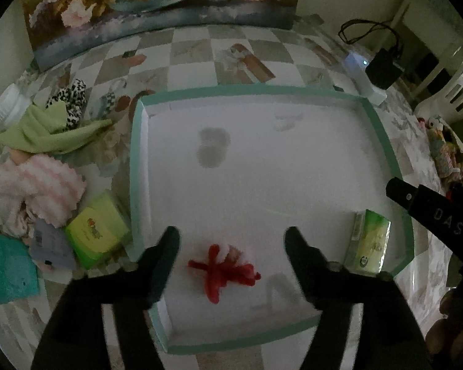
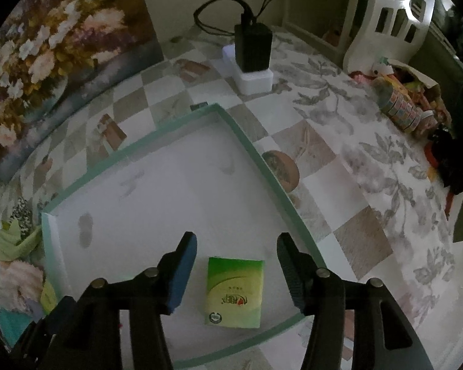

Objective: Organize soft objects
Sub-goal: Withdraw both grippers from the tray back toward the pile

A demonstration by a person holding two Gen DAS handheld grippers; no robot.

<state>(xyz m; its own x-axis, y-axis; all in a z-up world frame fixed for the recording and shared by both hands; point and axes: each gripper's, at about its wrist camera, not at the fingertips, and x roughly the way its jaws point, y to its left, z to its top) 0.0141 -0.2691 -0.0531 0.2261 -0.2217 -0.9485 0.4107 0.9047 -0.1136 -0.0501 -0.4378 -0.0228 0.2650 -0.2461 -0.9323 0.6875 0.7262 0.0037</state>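
Observation:
A shallow white tray with a teal rim [image 1: 250, 90] lies on the patterned tablecloth. On the tray floor, near its front edge, lies a small red and white fuzzy thing [image 1: 223, 269]. My left gripper [image 1: 231, 236] hangs open above it, a finger on either side, neither pad touching. A green tissue pack [image 2: 234, 293] lies flat in the tray's right front corner [image 2: 302, 314]. My right gripper [image 2: 236, 242] stands open over this pack, with a gap at each pad. In the left wrist view the same pack [image 1: 369, 240] shows, with one of the right gripper's fingers [image 1: 410, 197] beyond it.
Left of the tray lies a pile: a green cloth [image 1: 46, 132], a leopard-print piece [image 1: 74, 98], a pink fluffy cloth [image 1: 37, 191], a second green pack [image 1: 97, 229], a teal cloth [image 1: 6, 271]. A black adapter [image 2: 253, 49] stands behind; colourful clutter [image 2: 401, 108] lies right.

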